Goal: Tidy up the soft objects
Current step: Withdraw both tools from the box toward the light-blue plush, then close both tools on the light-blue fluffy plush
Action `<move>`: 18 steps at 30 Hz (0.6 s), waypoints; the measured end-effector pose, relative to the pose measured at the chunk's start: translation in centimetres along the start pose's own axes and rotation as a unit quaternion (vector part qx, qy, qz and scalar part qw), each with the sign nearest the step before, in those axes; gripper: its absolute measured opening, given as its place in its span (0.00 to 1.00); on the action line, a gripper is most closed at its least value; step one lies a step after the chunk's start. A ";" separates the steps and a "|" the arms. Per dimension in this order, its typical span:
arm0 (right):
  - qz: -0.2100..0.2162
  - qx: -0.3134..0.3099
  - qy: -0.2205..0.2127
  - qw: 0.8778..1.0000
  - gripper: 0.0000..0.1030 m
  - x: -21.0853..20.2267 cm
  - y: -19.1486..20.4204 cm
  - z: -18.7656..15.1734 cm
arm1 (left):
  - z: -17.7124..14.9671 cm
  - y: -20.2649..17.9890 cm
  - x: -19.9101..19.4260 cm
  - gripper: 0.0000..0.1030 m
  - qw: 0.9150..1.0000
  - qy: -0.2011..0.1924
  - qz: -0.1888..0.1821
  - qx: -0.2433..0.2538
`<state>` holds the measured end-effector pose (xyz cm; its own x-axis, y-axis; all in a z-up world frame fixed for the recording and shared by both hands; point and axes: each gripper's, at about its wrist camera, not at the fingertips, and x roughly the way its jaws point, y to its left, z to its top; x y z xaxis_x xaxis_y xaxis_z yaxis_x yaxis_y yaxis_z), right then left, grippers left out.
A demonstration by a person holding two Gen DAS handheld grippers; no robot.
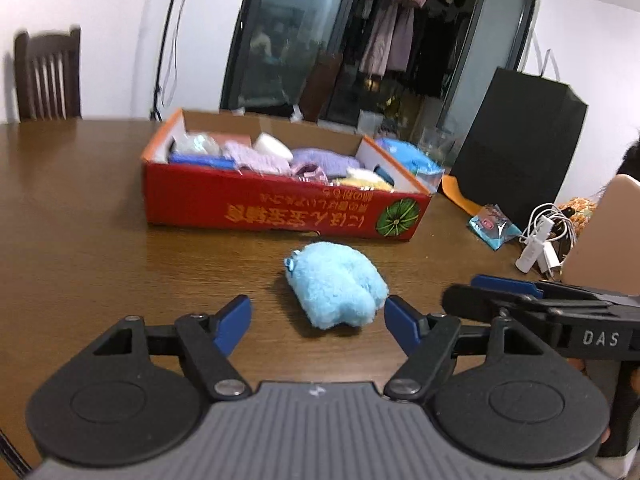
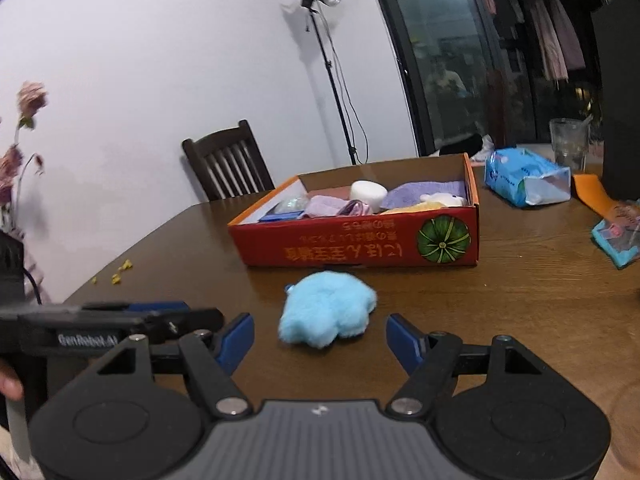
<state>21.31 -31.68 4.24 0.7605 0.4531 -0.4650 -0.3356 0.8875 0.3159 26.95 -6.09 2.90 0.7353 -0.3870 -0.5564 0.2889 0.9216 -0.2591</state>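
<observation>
A fluffy light-blue plush toy (image 1: 336, 288) lies on the brown table in front of a red cardboard box (image 1: 280, 208). The box holds several soft items: purple cloths, a white roll, a yellow piece. My left gripper (image 1: 318, 324) is open, its blue fingertips just short of the plush on either side. My right gripper (image 2: 320, 336) is open too, its fingertips near the plush (image 2: 326, 308), with the box (image 2: 360, 240) behind it. Each gripper shows side-on in the other's view: the right one (image 1: 500, 288) and the left one (image 2: 160, 312).
A blue tissue pack (image 2: 524, 178) and a glass (image 2: 568, 142) stand right of the box. A black bag (image 1: 516, 140), a small blue packet (image 1: 494, 226) and white cables (image 1: 544, 236) lie at the right. A dark chair (image 2: 228, 164) stands behind the table. Yellow crumbs (image 2: 120, 272) lie at the left edge.
</observation>
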 end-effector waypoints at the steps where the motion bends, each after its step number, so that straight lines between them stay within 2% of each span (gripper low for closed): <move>1: 0.000 0.006 0.003 1.000 0.70 0.9 -0.5 0.4 | 0.3 0.2 1.1 0.66 1.000 0.008 -0.004 -0.007; 6: 0.006 0.027 0.024 0.999 0.60 5.5 -2.3 1.7 | 1.0 1.5 5.3 0.54 0.998 0.032 -0.033 -0.051; 8: 0.011 0.040 0.031 0.999 0.57 7.1 -2.9 1.9 | 1.1 2.3 6.7 0.41 0.995 0.042 -0.050 -0.074; 9: 0.012 0.049 0.033 0.998 0.56 7.9 -3.1 1.8 | 1.0 2.9 7.3 0.39 0.993 0.046 -0.060 -0.087; 10: 0.014 0.058 0.036 0.998 0.50 8.7 -3.4 1.7 | 0.8 3.3 7.7 0.38 0.992 0.049 -0.071 -0.095; 11: 0.016 0.064 0.036 0.997 0.37 9.2 -3.6 1.4 | 0.7 3.6 8.0 0.36 0.990 0.051 -0.081 -0.102; 12: 0.020 0.070 0.036 0.997 0.31 9.7 -3.9 1.1 | 0.5 4.0 8.1 0.34 0.988 0.050 -0.093 -0.112; 18: 0.037 0.080 0.035 0.995 0.32 9.7 -4.4 0.6 | 0.3 4.2 8.1 0.33 0.986 0.050 -0.099 -0.123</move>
<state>30.52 -31.26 -1.20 0.6942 0.5269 -0.4904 -0.2919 0.8289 0.4772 34.37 -5.36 -2.44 0.6123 -0.5709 -0.5469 0.2540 0.7971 -0.5478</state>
